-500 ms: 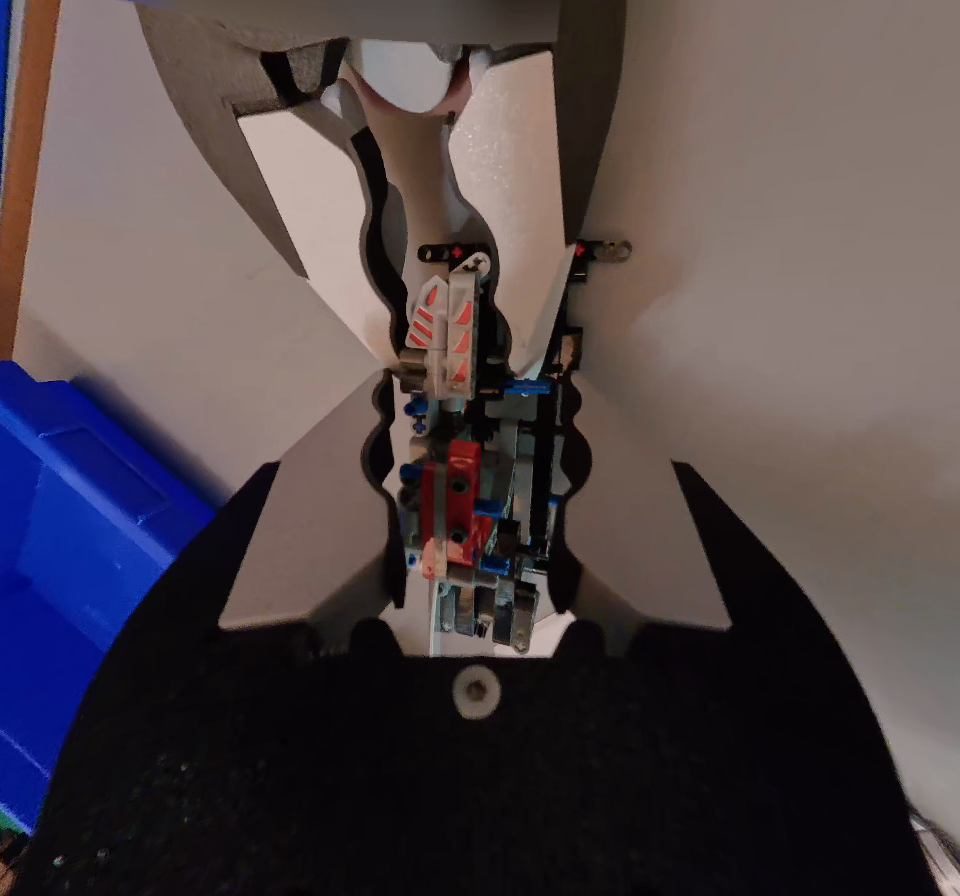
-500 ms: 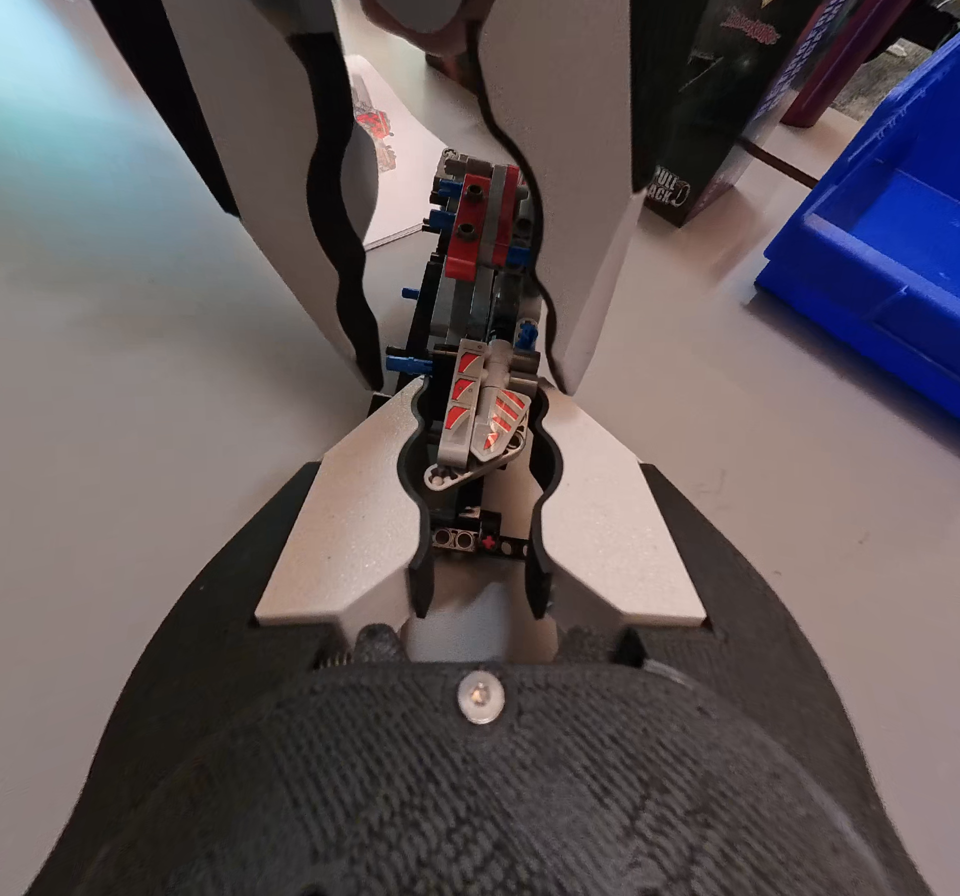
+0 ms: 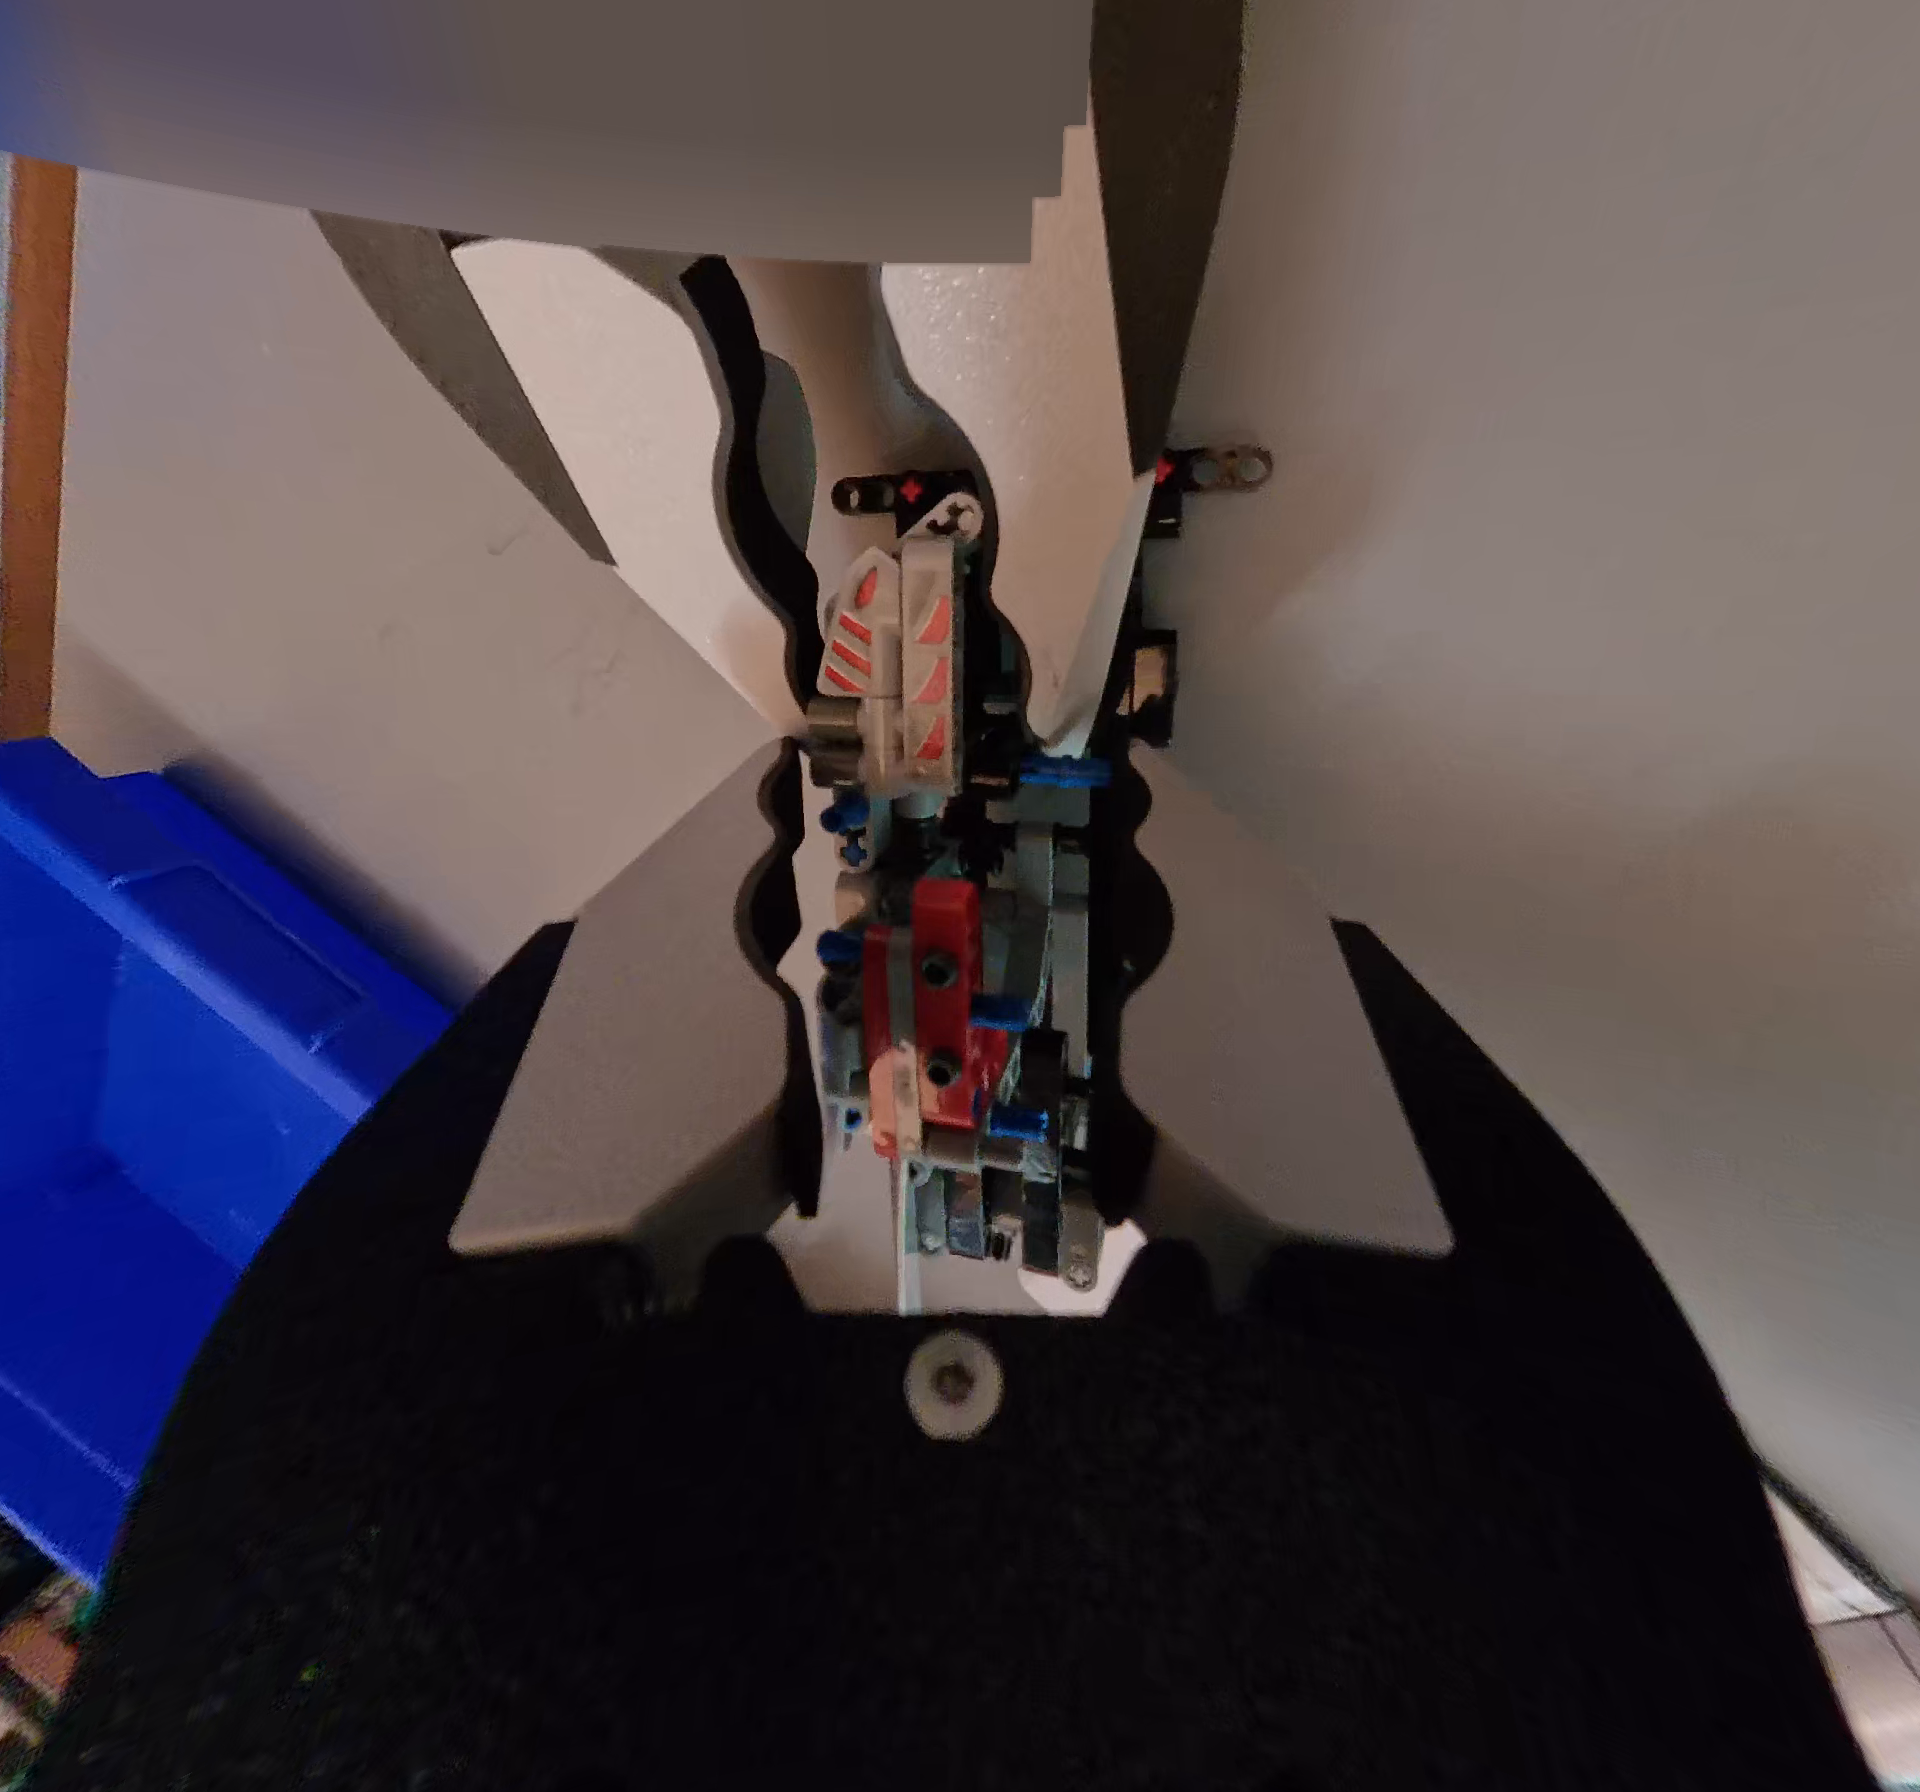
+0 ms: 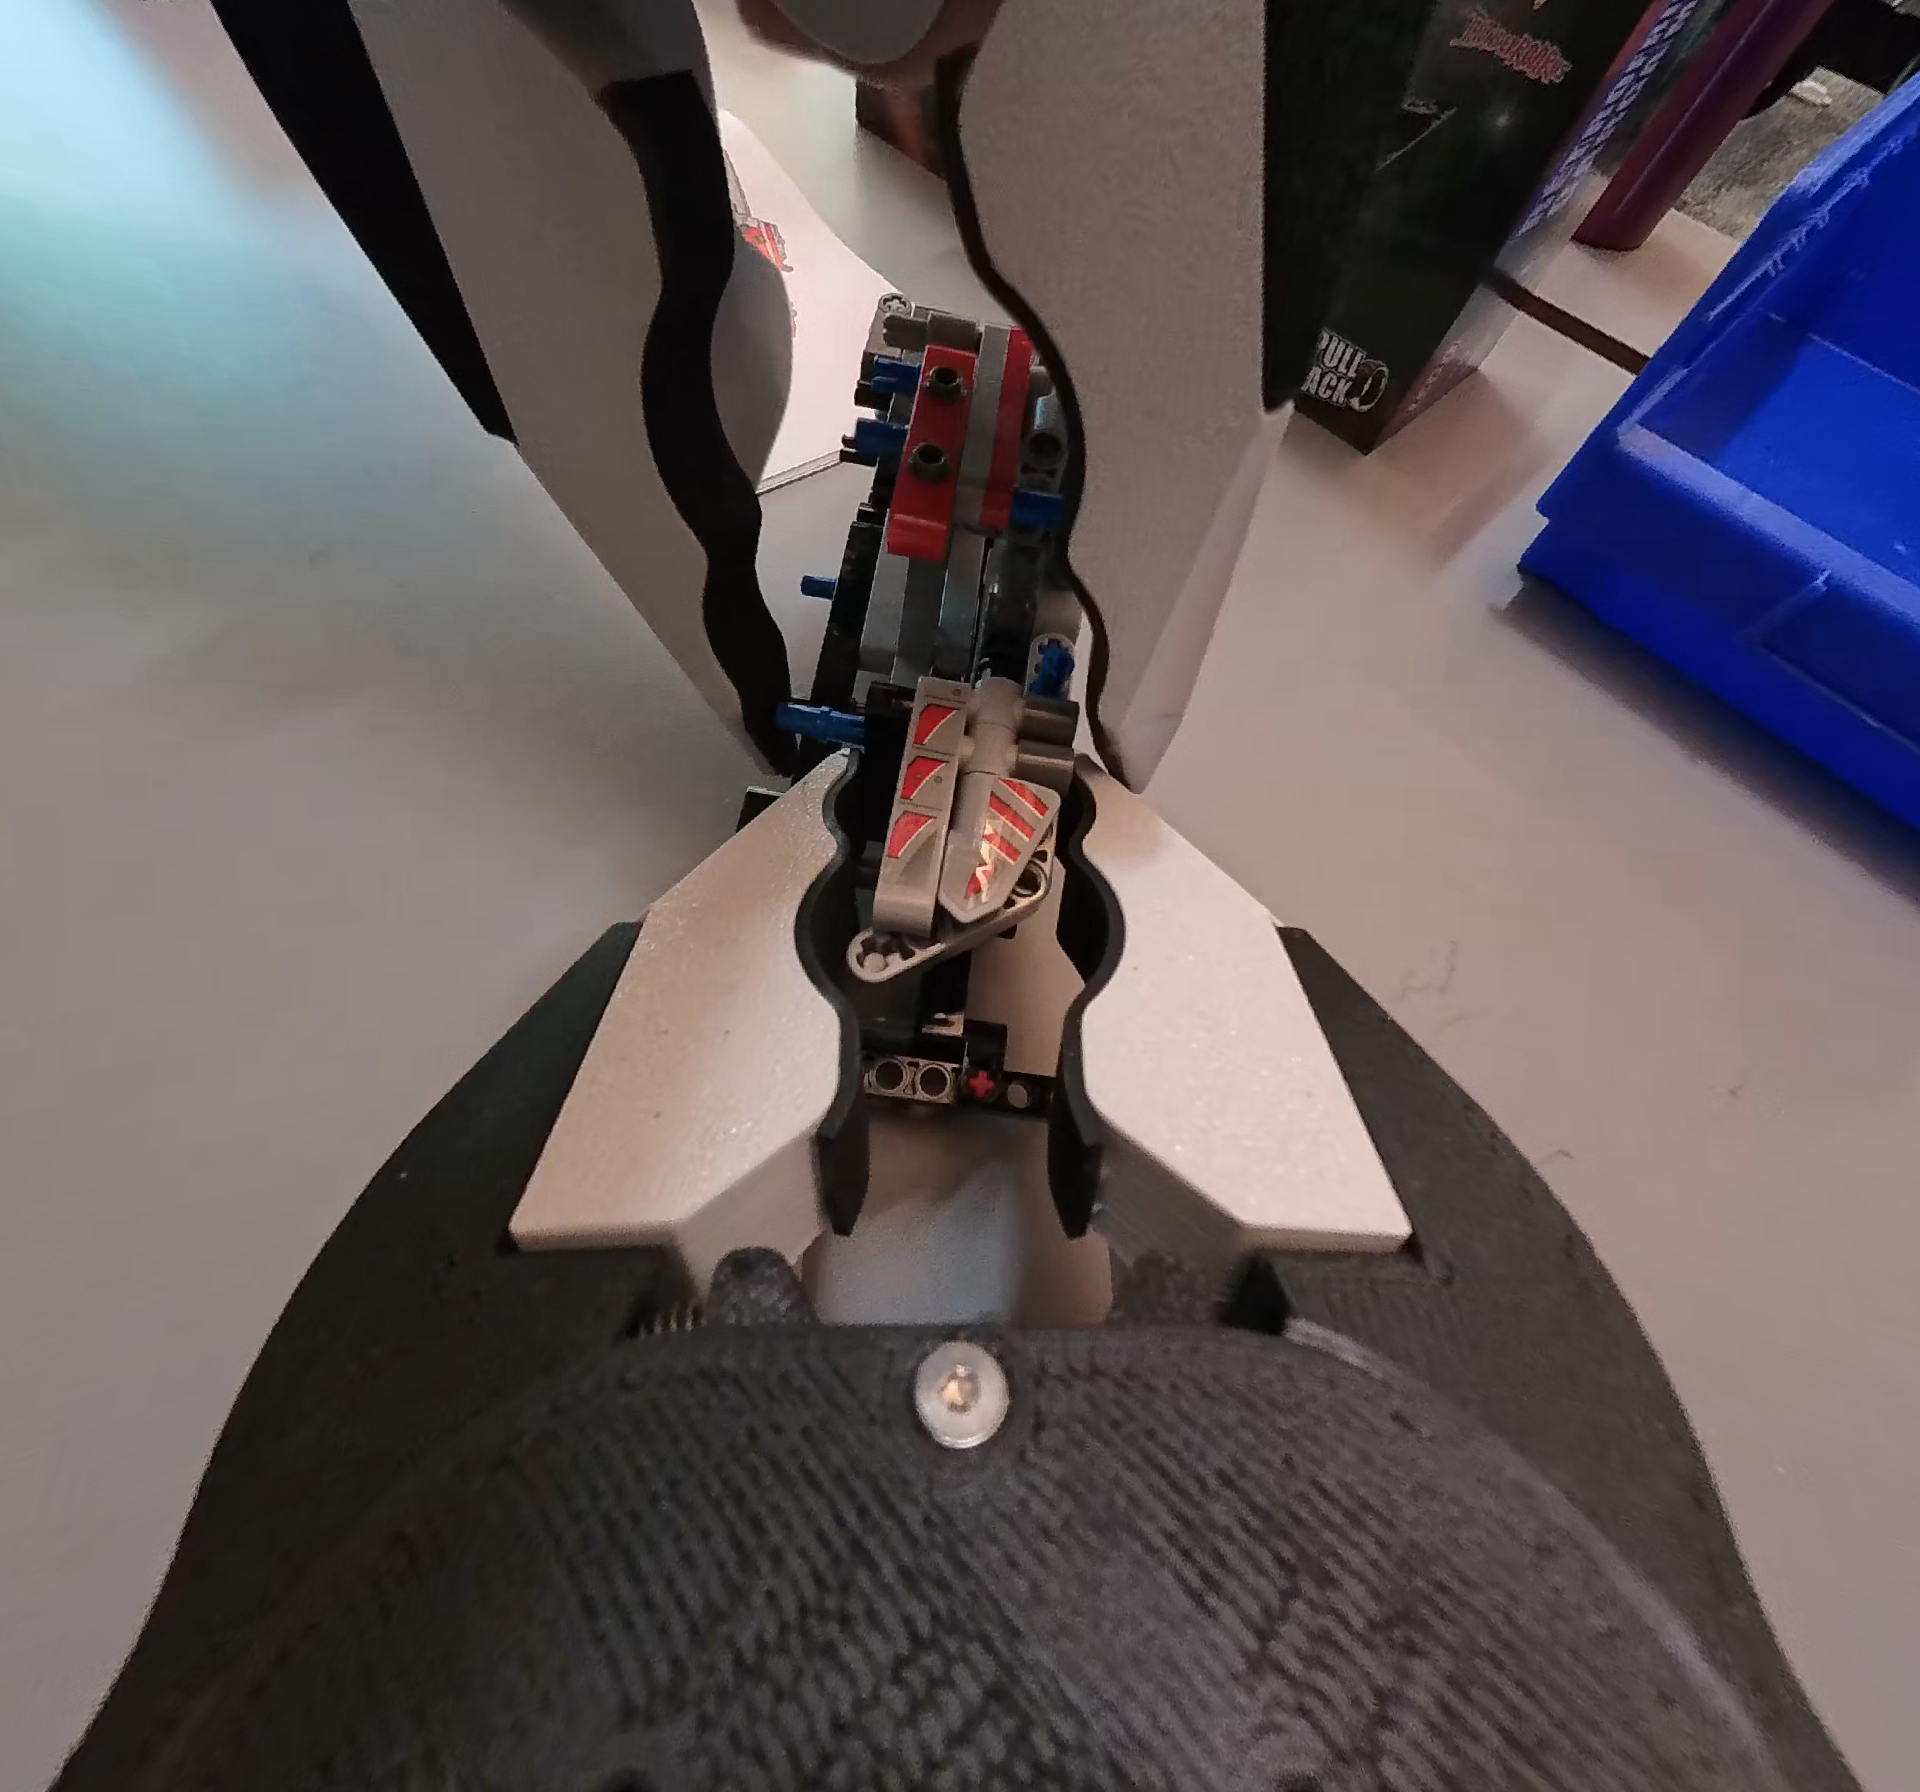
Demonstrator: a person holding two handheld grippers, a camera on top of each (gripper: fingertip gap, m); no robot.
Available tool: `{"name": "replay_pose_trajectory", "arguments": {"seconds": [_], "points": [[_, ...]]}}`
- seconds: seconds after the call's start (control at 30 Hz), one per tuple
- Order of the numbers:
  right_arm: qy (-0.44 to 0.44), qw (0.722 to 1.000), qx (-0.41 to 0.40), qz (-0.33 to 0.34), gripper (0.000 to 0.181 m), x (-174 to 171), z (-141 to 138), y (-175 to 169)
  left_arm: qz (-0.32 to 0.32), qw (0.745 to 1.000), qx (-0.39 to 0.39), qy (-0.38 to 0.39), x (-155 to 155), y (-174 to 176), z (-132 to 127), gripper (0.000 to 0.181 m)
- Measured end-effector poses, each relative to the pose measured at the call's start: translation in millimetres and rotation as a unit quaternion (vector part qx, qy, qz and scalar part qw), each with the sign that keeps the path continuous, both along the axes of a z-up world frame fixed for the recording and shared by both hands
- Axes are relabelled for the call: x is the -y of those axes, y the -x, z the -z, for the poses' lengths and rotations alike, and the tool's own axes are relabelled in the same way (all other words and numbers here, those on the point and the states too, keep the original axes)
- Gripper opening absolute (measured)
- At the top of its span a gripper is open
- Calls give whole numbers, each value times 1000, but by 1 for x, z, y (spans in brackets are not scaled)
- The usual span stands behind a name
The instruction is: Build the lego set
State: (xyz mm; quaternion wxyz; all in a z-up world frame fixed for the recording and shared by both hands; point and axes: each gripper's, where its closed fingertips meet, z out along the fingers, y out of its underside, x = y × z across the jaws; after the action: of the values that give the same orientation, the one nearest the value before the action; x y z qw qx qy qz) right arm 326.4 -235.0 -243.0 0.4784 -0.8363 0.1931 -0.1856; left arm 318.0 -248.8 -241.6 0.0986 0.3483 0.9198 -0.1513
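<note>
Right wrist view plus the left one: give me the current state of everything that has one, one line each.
lego model: partly built, lying lengthwise between both grippers.
left gripper: shut on the model's red-brick end.
right gripper: shut on the end with the grey striped panels.
blue bin: open-topped, visible part empty.
dark boxes: upright on the table.
</note>
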Motion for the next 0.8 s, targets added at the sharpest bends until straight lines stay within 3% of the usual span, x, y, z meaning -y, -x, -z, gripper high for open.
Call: {"name": "replay_pose_trajectory", "arguments": {"seconds": [0.03,0.2,0.8], "points": [[0,1000,0,1,33,0,0,0,6,1000,7,-3,0,0,0,56],[-2,1000,-5,2,33,0,0,0,19,999,23,-18,-2,-1,4,65],[-1,1000,-6,5,33,0,1,-1,14,999,27,-10,-2,-4,6,58]]}}
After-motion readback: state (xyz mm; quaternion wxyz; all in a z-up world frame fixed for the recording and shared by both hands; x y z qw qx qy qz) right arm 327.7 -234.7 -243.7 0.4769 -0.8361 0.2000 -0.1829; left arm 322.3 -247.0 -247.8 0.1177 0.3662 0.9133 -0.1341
